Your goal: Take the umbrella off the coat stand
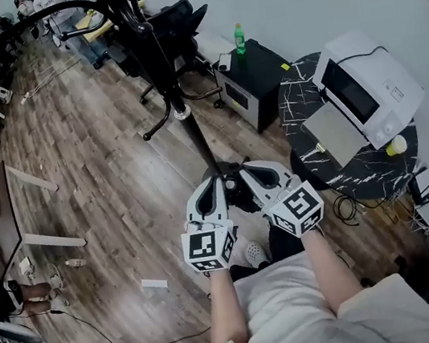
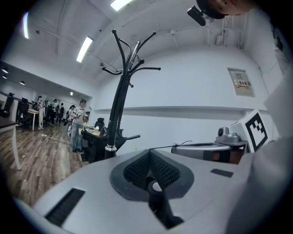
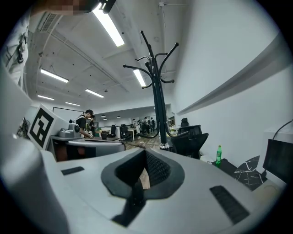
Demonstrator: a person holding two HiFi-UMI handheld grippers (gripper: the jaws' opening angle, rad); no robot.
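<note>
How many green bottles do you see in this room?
1. The green bottle stands on the black cabinet, right of the coat stand in the head view. Others may be hidden elsewhere.

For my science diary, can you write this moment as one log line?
left gripper: shut, empty | right gripper: shut, empty | both: side by side, facing coat stand | grabbed: nothing yet

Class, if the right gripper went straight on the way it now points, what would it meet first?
The right gripper would probably meet the coat stand's pole first, just right of its line; depth is unclear.
</note>
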